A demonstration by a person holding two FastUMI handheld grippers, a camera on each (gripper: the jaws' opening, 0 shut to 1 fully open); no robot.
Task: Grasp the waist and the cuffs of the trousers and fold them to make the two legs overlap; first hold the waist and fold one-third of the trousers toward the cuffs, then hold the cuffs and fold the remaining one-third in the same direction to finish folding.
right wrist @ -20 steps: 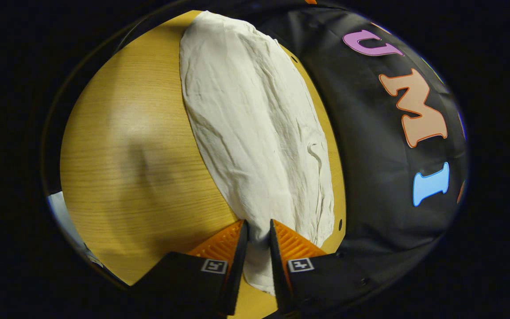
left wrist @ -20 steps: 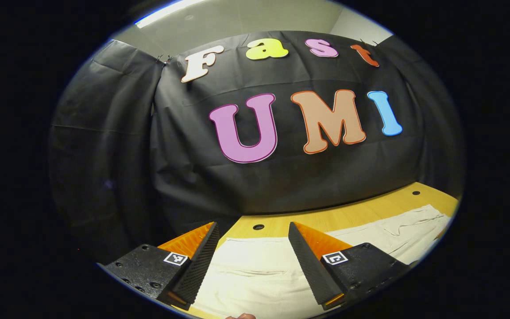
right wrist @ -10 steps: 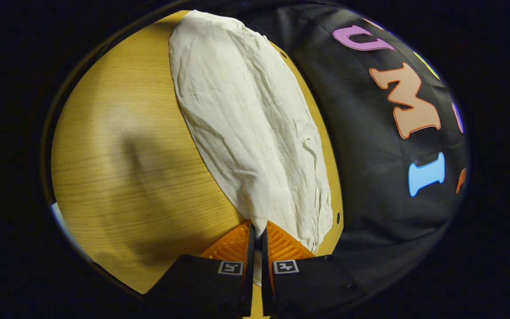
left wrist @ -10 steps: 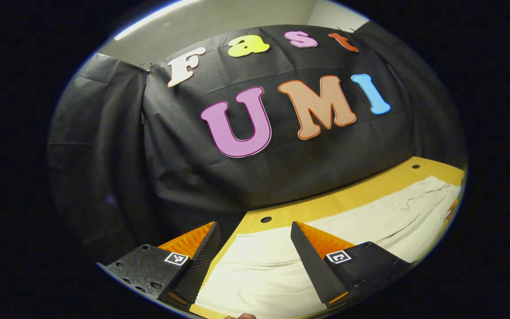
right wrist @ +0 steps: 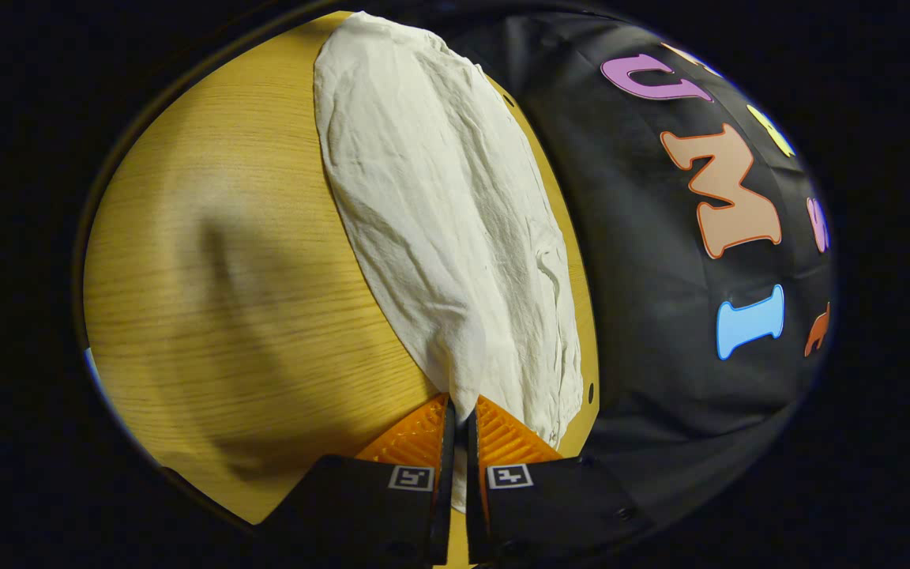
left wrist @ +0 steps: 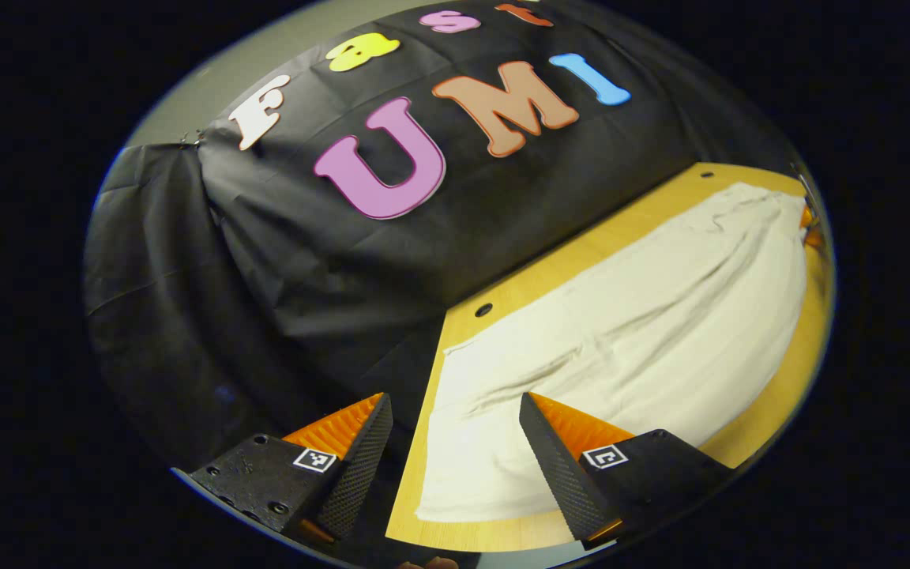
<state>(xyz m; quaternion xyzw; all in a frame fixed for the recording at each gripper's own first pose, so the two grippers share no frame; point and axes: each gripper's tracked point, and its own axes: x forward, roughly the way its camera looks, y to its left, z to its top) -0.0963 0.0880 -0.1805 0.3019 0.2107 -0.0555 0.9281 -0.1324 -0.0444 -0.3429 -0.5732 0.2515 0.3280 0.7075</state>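
The right gripper (right wrist: 457, 423) is clamped on the trousers (right wrist: 455, 229), which stretch lengthwise ahead; the left gripper (left wrist: 455, 427), jaws apart, is poised above their near end.

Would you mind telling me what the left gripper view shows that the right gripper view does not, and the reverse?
The left gripper view shows the left gripper open, its fingers spread above one end of the trousers, and a hole in the table near that end.

The right gripper view shows the right gripper shut on the other end of the trousers, with a wide bare stretch of table beside them.

Both show the pale, wrinkled trousers lying lengthwise on the wooden table along the booth wall.
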